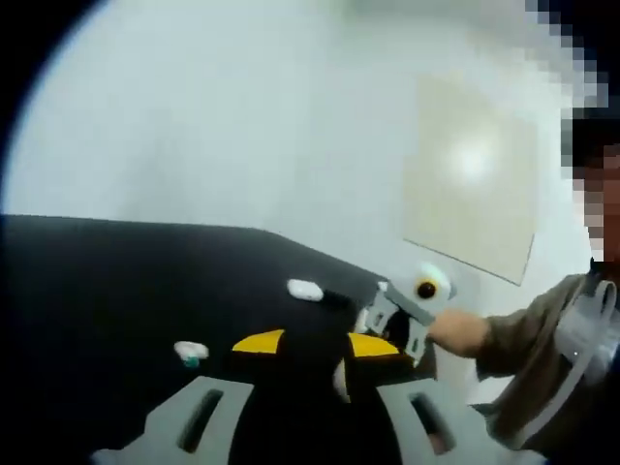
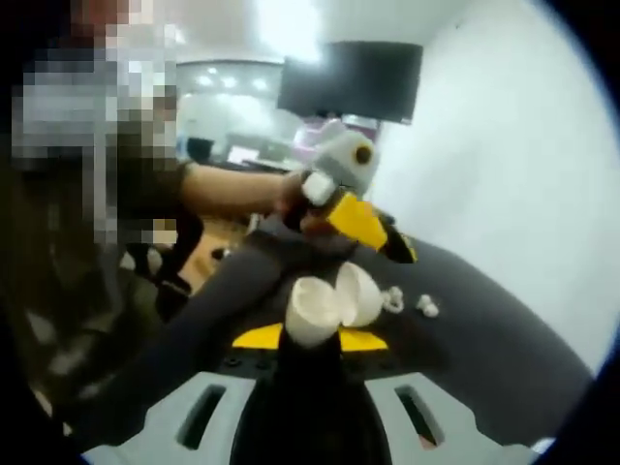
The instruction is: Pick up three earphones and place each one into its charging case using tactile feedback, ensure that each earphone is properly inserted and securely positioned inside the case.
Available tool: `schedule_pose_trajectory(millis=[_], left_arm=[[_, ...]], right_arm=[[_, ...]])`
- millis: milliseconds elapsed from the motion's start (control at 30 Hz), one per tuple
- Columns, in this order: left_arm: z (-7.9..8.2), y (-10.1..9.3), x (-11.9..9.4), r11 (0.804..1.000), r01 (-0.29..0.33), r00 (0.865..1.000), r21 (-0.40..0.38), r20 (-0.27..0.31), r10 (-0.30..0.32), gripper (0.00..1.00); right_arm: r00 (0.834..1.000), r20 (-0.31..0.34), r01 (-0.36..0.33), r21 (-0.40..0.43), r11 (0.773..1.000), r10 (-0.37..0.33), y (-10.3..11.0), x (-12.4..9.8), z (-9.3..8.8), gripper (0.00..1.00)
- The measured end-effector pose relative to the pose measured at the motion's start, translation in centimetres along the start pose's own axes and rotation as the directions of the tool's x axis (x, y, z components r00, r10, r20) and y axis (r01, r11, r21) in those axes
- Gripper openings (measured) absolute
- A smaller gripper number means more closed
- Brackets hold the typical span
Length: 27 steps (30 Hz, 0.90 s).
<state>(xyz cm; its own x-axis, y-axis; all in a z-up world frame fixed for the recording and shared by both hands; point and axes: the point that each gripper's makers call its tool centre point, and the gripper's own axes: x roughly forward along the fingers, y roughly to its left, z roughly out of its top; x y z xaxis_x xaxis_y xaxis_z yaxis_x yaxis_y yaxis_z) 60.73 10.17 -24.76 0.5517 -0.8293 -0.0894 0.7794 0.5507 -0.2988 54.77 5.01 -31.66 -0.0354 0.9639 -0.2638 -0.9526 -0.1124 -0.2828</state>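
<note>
My right tongs [image 2: 310, 341] are clenched on an open white charging case [image 2: 332, 303], lid up, held above the black worktop [image 2: 484, 339]. Two earphones [image 2: 407, 302] lie beyond it. My left tongs [image 1: 312, 345] stand released over the worktop [image 1: 87, 291], with one earphone [image 1: 190, 352] just left of them and another [image 1: 305, 290] farther off.

Plain white wall [image 1: 242, 126] with a beige panel [image 1: 470, 174] stuck on it. Dark screen [image 2: 351, 79] up high, bright ceiling lights [image 2: 291, 24] behind, black tabletop [image 1: 87, 310]
</note>
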Motion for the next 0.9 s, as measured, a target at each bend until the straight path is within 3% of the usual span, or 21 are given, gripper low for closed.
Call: schedule_pose_trajectory(millis=[67,133,267,433,667,733,767,900], left_arm=[[1.7,1.9,-1.3,0.997,-0.071,0.996,-0.001,0.05,0.071,0.2],[2.4,4.0,-2.5,0.989,-0.145,0.988,-0.015,0.059,0.146,0.17],[0.8,5.4,-3.1,0.986,-0.166,0.985,0.014,-0.05,0.166,0.13],[-0.8,7.3,-1.1,0.967,-0.198,0.958,0.16,-0.178,0.225,0.14],[0.0,8.6,1.6,0.973,-0.188,0.949,0.135,-0.231,0.215,0.13],[-0.4,9.3,1.9,0.971,-0.212,0.936,0.113,-0.263,0.235,0.12],[-0.6,10.2,1.9,0.96,-0.255,0.92,0.116,-0.278,0.278,0.11],[-1.5,10.3,2.3,0.966,-0.249,0.914,0.07,-0.315,0.258,0.09]], right_arm=[[1.0,-0.001,0.0,0.011,1.0,0.0,0.0,0.0,0.0,0.2],[1.0,-0.001,-0.001,0.017,1.0,0.001,0.0,0.1,-0.1,0.2],[1.0,-0.001,-0.002,0.021,1.0,0.002,0.1,0.1,0.0,0.2],[1.0,0.0,-0.003,0.025,1.0,0.003,0.1,0.2,0.0,0.2],[1.0,0.002,-0.001,0.029,1.0,0.001,0.1,0.1,0.0,0.2],[1.0,0.002,-0.003,0.032,0.999,0.003,0.1,0.1,0.0,0.2],[1.0,0.003,-0.005,0.033,0.999,0.004,0.1,0.1,0.0,0.2],[1.0,0.005,-0.006,0.033,0.999,0.006,0.1,0.0,0.1,0.2]])
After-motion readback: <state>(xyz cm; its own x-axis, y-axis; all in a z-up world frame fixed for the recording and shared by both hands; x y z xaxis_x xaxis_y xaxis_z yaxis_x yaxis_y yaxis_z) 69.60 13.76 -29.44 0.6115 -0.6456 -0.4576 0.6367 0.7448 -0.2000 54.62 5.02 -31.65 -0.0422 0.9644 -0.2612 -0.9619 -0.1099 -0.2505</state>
